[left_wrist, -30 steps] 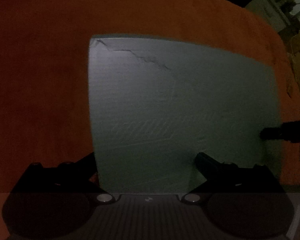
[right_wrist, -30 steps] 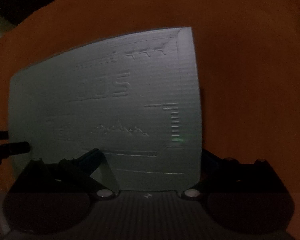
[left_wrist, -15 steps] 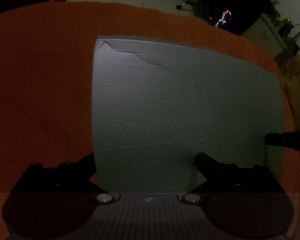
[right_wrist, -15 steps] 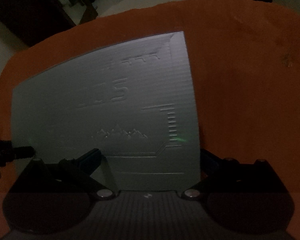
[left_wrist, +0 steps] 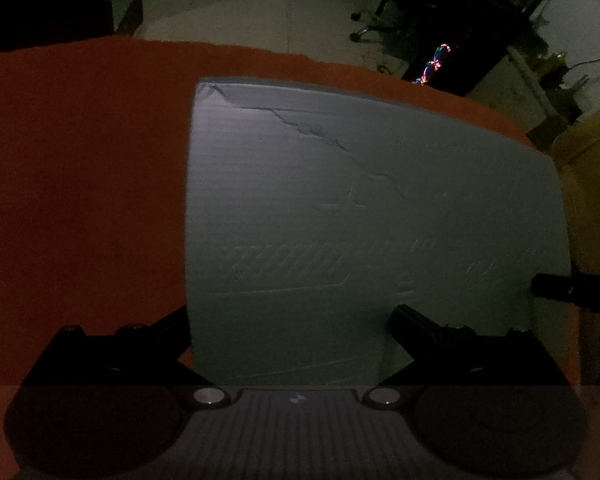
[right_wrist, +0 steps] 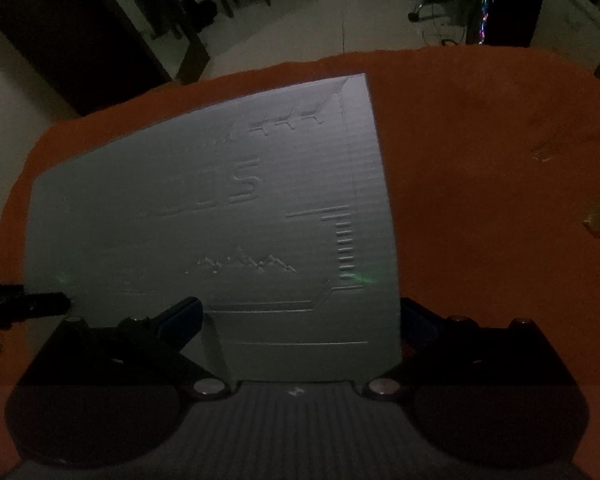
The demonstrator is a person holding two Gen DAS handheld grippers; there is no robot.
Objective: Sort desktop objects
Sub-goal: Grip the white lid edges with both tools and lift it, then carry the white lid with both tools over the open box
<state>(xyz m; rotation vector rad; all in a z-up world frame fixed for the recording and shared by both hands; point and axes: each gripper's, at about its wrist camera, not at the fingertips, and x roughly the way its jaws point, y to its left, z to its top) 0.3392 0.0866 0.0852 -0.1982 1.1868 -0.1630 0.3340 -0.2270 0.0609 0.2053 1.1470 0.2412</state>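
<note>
A large grey flat board (left_wrist: 360, 232) is above the orange table (left_wrist: 80, 200); whether it touches the table I cannot tell. Its long axis goes from left to right between the two grippers, and it has embossed marks and a crack near the far left corner. The left gripper (left_wrist: 288, 320) grasps its left edge, and the right gripper (right_wrist: 300, 316) grasps its right edge (right_wrist: 380, 200). The table surface around the board is free on both sides. Beyond the far table edge there is a dim floor (right_wrist: 300, 20).
</note>
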